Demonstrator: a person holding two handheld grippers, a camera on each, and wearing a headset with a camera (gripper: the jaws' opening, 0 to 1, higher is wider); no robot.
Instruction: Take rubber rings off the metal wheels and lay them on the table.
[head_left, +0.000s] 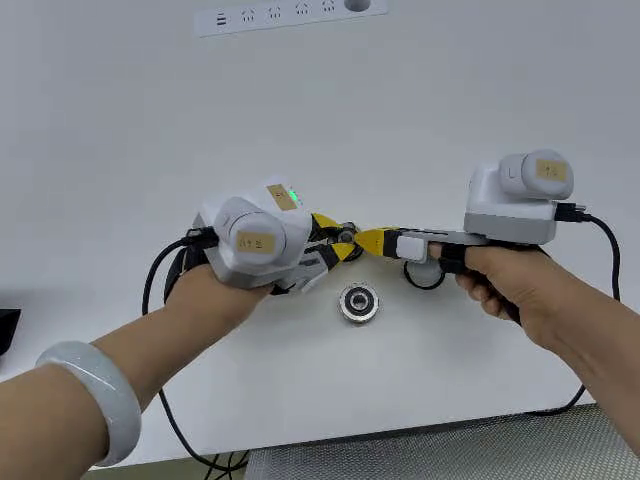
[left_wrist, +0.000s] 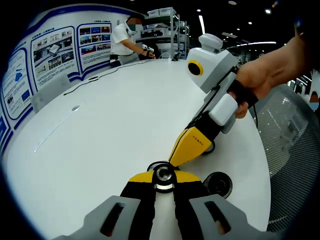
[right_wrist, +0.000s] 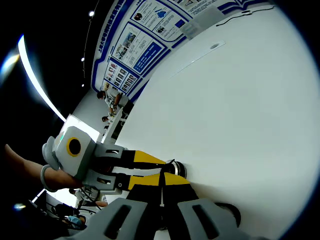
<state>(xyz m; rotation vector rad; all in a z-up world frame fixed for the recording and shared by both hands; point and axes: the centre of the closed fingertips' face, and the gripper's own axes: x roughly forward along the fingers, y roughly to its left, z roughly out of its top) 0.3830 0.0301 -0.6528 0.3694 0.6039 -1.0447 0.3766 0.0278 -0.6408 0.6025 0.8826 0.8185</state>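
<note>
Left gripper (head_left: 335, 247): fingers clenched on a metal wheel (left_wrist: 164, 175), held off the table (head_left: 300, 120) near the middle of the scene. The wheel has a shiny hub with a dark band round the rim.

Right gripper (head_left: 372, 240) comes in from the right. Its fingers are drawn together and the yellow tips touch the right edge of the held wheel. Can't tell whether they have actually pinched the band.

Second wheel (head_left: 358, 302) lies flat on the table, just near of the two sets of fingertips. Its black ring is on and it touches neither gripper.

Loose rubber ring (head_left: 425, 278) lies on the table right of the second wheel, partly hidden under the right gripper's fingers.

Power strip (head_left: 290, 15) sits at the far edge of the table. Cables trail off both grippers.
</note>
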